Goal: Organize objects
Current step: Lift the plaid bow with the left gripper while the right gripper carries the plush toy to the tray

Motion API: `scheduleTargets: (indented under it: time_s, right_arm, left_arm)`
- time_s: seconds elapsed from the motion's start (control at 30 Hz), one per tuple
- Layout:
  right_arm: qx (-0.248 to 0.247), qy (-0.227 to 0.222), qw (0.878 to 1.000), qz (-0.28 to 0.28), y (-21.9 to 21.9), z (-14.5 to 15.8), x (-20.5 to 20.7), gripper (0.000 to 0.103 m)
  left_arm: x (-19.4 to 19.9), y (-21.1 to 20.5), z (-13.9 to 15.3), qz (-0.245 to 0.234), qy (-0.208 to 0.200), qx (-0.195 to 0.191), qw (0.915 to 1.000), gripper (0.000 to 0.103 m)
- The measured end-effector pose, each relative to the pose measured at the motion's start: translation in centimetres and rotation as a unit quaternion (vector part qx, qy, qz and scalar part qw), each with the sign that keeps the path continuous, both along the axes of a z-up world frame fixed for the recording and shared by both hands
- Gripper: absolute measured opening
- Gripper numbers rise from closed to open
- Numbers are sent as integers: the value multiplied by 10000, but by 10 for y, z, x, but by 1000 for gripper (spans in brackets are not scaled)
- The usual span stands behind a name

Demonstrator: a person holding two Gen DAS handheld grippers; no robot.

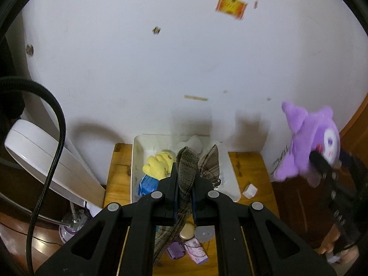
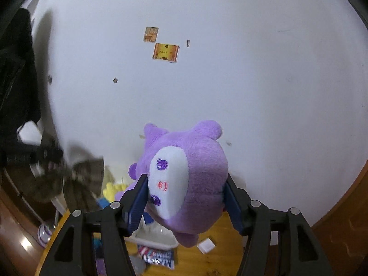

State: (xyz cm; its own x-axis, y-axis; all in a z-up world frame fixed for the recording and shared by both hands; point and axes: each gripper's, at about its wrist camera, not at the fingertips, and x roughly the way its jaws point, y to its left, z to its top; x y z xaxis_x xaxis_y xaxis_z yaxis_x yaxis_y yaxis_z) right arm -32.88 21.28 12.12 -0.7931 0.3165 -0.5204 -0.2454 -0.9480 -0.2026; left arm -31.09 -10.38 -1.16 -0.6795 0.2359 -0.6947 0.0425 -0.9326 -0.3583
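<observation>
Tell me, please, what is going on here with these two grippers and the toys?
A person is tidying a small wooden table with a gripper in each hand. The left gripper is shut on a checked brown cloth, held over a white bin that already holds a yellow plush. The right gripper is shut on a purple plush toy, held up in the air. Small items lie on the table.

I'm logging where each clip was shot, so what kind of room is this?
Probably a bedroom or living corner at home: a small wooden table against a white wall, a purple plush toy, and a white desk lamp beside it.
</observation>
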Motion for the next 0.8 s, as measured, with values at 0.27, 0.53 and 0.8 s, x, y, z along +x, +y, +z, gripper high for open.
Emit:
scheduleTargets:
  time_s: [0.27,0.53,0.8]
  right_arm:
    - [-121,-457,9982,-379,16,-61,-95,64]
    - [-449,-1268,9873,-844,60,-161,-171,64]
    - [-430,-1779,9805,-714,63,-241,-201,64]
  left_arm:
    - [-48,-7,-75,3,-667,-45,9978,8]
    - [-82,4,-155,-169,-1304,-19,9913,8]
    - [-100,14,-191,-374,-1427,-47,9891,10]
